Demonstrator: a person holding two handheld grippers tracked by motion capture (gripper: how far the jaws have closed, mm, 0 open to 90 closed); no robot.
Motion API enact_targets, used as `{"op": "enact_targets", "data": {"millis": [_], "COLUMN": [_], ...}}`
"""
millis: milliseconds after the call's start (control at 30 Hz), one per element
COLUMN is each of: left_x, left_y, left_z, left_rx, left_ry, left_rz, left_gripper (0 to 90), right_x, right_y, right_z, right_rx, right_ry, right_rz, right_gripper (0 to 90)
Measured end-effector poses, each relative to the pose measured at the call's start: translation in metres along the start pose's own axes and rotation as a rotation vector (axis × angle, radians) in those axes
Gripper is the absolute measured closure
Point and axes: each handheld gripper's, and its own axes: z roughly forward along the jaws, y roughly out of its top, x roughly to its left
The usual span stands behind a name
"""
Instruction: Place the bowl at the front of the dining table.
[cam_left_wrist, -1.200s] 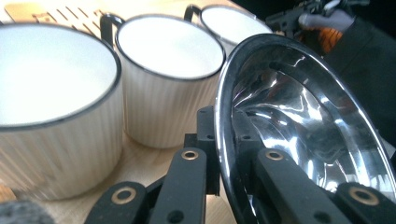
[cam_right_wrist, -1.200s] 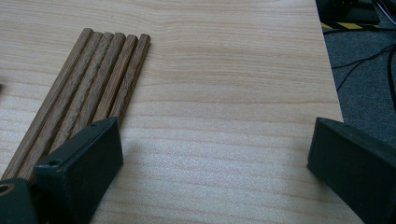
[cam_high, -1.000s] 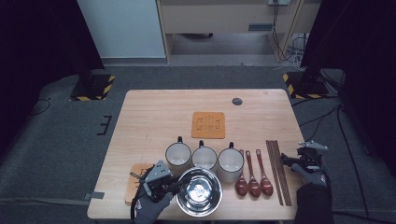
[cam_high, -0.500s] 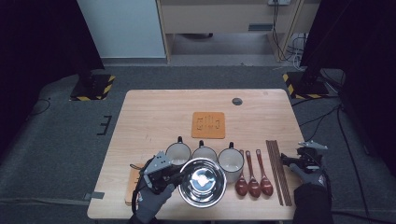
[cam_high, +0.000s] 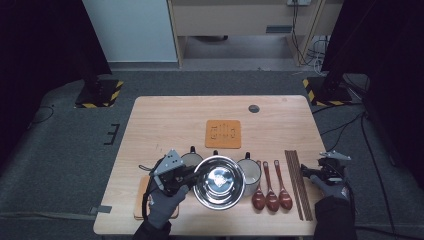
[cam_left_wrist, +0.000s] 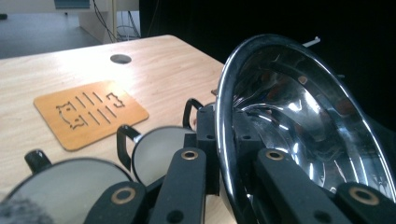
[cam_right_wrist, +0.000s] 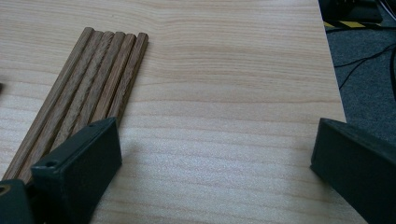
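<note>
My left gripper (cam_high: 193, 175) is shut on the rim of a shiny steel bowl (cam_high: 219, 181), one jaw inside and one outside. The bowl (cam_left_wrist: 303, 126) hangs tilted above the table, in front of a row of grey mugs (cam_high: 250, 172). In the left gripper view my left gripper (cam_left_wrist: 225, 140) clamps the rim, with two mugs (cam_left_wrist: 161, 151) just beyond it. My right gripper (cam_high: 311, 173) rests at the table's right edge, beside the wooden chopsticks (cam_high: 298, 185). In its own view the right gripper (cam_right_wrist: 215, 154) stands open over bare wood, the chopsticks (cam_right_wrist: 88, 93) by its left jaw.
Three dark red spoons (cam_high: 271, 192) lie between the mugs and the chopsticks. An orange mat (cam_high: 223, 133) sits mid-table, with a cable hole (cam_high: 254, 108) behind it. A small wooden board (cam_high: 141, 202) lies under my left hand near the table's (cam_high: 165, 120) front edge.
My left gripper has lifted the bowl off the table and carried it away from the front edge, so it now overlaps the mugs. The right gripper has stayed put.
</note>
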Motion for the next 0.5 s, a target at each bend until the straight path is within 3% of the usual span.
{"op": "enact_targets", "data": {"millis": [500], "left_x": [0.008], "left_y": [0.030], "left_z": [0.014], "left_rx": [-0.026], "left_ry": [0.023], "left_rz": [0.009], "left_gripper": [84.0], "right_x": [0.000], "right_y": [0.000], "right_z": [0.000], "right_rx": [0.001], "right_ry": [0.004], "right_rz": [-0.001], "right_gripper": [1.8]}}
